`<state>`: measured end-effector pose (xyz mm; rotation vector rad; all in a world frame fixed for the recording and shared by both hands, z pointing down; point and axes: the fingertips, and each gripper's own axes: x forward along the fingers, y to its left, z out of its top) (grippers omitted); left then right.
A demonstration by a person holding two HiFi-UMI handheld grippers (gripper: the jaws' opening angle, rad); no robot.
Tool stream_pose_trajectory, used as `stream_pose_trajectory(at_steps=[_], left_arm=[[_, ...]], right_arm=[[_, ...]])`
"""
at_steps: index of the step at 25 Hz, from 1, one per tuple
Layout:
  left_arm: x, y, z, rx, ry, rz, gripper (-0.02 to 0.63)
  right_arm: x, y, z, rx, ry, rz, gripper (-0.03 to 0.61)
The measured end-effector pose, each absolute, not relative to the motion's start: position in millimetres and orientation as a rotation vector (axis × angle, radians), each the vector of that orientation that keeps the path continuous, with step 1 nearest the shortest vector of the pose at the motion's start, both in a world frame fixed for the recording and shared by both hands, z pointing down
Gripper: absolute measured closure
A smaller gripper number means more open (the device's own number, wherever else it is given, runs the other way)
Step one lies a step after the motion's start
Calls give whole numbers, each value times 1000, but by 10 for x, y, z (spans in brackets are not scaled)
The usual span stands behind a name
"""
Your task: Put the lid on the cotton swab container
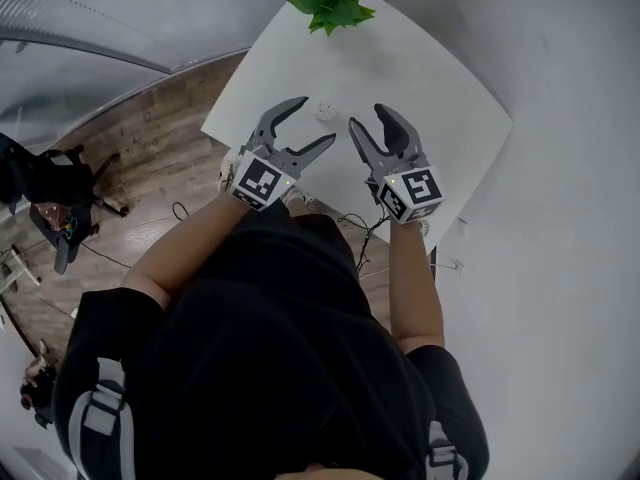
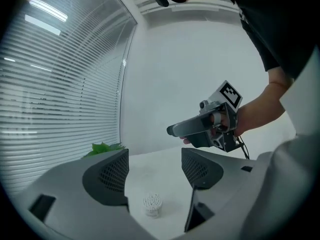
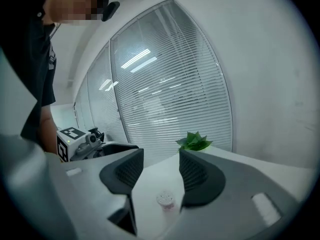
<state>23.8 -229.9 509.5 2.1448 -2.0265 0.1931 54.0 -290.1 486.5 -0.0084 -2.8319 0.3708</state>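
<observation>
The small clear round cotton swab container stands uncapped on the white square bench, just ahead of the left claw and right claw, both wide and empty. It looks light: a careless nudge could topple it, and no lid is in view.

The head view looks steeply down from above the person, with the table at 12 o'clock. Both gripper views sit low, close over the tabletop, and face across it. All three views share the cotton swab container and the plant.
</observation>
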Motion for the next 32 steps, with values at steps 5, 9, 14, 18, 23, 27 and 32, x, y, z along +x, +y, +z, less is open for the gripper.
stream_pose_trajectory(at_steps=[5,9,14,18,23,27,32], left_arm=[[208,-2389,5494,2027,-2087,213,298],[199,-2454,5818,2004,-2073,249,298],[179,-2526,6184,1949,-2063,276,298],[189,-2575,6533,1899,-2042,331,299],[191,-2593,6793,1856,-2024,368,298],[231,-2619,6912,1850,-2010,393,299],[246,-2661,7018,1817,-2017,378,299]], right_arm=[[448,-3003,5179,-98,-2781,412,371],[353,-3066,5448,-121,-2743,414,372],[241,-3180,5728,-149,-2701,436,374],[200,-3250,5936,-165,-2671,468,380],[151,-3261,6069,-201,-2643,489,388],[126,-3254,6157,-233,-2626,502,412],[114,-3218,6266,-262,-2603,486,426]])
